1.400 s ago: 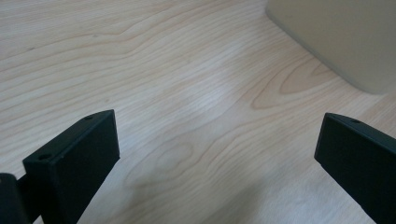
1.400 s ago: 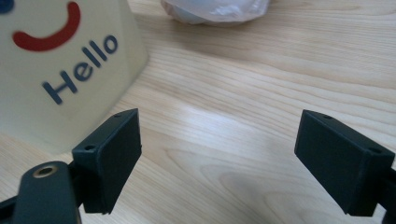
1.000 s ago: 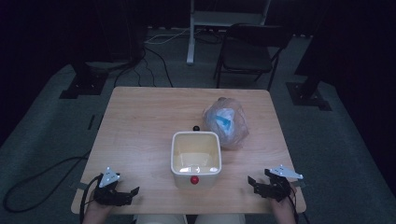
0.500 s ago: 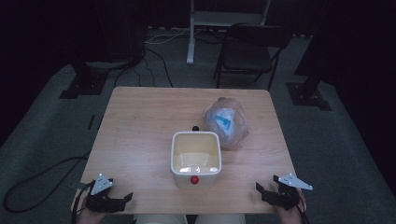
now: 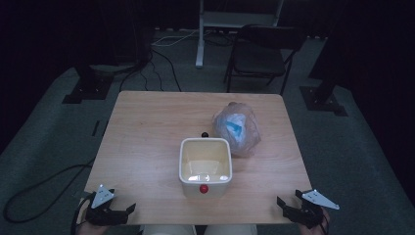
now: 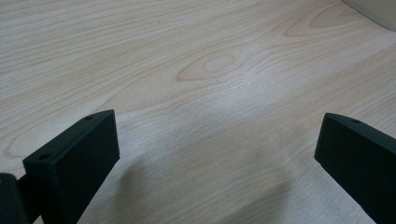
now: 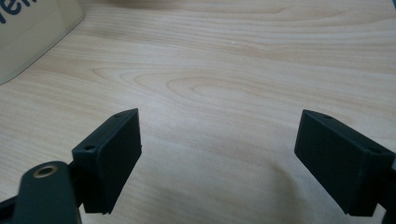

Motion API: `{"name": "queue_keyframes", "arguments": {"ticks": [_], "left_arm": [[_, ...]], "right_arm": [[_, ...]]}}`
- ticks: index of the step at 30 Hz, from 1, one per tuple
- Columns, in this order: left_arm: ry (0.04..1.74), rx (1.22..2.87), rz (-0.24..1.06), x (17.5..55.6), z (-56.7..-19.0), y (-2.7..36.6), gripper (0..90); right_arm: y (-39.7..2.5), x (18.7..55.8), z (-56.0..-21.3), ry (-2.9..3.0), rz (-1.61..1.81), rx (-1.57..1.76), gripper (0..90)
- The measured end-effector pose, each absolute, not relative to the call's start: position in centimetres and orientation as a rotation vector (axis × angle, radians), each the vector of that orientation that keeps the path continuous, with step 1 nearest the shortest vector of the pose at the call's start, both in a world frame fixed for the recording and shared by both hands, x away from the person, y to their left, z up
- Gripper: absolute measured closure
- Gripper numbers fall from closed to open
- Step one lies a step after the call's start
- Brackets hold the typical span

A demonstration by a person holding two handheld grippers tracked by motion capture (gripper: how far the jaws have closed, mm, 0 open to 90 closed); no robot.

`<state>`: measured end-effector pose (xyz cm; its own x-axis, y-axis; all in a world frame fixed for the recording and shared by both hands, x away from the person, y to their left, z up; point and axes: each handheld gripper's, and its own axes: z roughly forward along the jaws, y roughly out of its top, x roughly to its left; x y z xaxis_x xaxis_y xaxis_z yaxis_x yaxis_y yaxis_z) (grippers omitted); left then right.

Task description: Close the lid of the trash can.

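At the near left corner of the wooden table (image 5: 147,127), the left gripper (image 5: 113,214) hangs just off the edge, its 2 jaws spread wide with nothing between them; in its own view they frame bare wood grain. Moving right, the cream square container (image 5: 205,166) sits near the middle of the near edge, open side up and seemingly empty, a small red knob (image 5: 203,188) on its near wall. A small black object (image 5: 205,134) lies just beyond its far rim, too small to identify. Further right and farther off, a crumpled clear plastic bag (image 5: 238,128) with something blue inside rests touching or just beside the container's far right corner. At the near right corner the right gripper (image 5: 294,211) also waits with its jaws apart and empty.

The container lies between the 2 grippers, far and inward of each, about equally distant. The bag lies far-left of the right gripper, clearly nearer to it than to the left, so I'd expect the right hand to go for it.
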<state>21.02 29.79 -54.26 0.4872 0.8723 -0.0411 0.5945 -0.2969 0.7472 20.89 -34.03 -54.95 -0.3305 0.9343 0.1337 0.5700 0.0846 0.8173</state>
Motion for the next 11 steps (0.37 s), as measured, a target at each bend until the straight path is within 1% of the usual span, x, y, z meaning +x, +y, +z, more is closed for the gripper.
{"name": "queue_keyframes", "arguments": {"ticks": [11], "left_arm": [[1.228,1.951,0.49,20.57,-54.54,30.26,0.5]], "right_arm": [[-34.01,20.7,-55.29,1.939,1.135,1.483,14.2]]}}
